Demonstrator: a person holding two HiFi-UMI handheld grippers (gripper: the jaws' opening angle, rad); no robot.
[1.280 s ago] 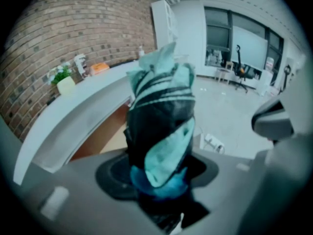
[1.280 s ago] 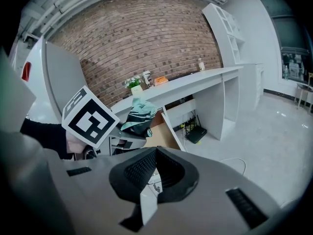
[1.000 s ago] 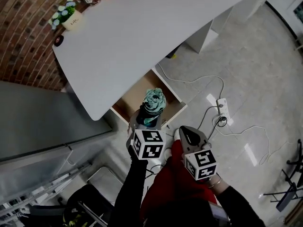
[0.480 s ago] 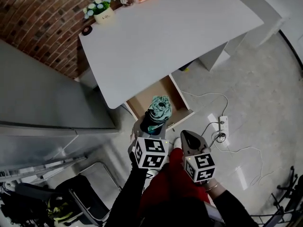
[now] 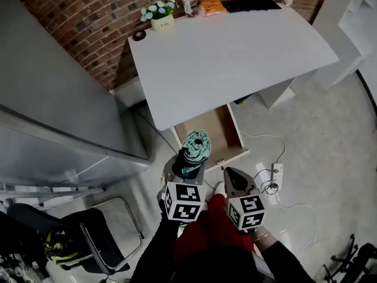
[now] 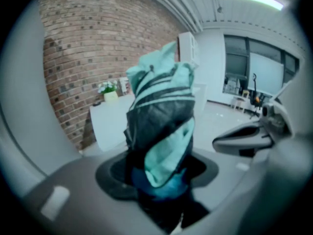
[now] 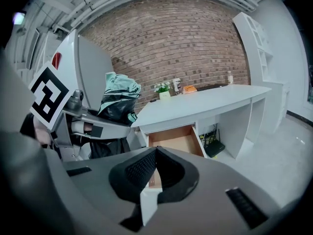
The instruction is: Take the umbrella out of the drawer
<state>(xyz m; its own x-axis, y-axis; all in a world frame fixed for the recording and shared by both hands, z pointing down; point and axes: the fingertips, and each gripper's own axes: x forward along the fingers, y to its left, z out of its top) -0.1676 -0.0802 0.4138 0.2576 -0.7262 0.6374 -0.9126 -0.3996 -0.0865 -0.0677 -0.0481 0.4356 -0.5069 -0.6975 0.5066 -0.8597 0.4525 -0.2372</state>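
One white desk (image 5: 235, 52) is set against the brick wall (image 5: 88, 34), and its single drawer (image 5: 207, 128) is seen pulled out, judged so that its contents could be reached; its brown floor is shown bare. One folded umbrella (image 5: 196, 145), teal and black, is held upright above the drawer's front and clear of it, so the removal is judged done. It is clamped near its lower end by the left gripper (image 5: 187, 163), whose jaws are spread wide round the bundled fabric. The right gripper (image 5: 231, 173) is carried just beside it, jaws pressed together on nothing, and is judged idle. Two grippers are counted. At the desk's far edge, one flower pot (image 5: 159, 19) and one cup (image 5: 188, 0) are counted.
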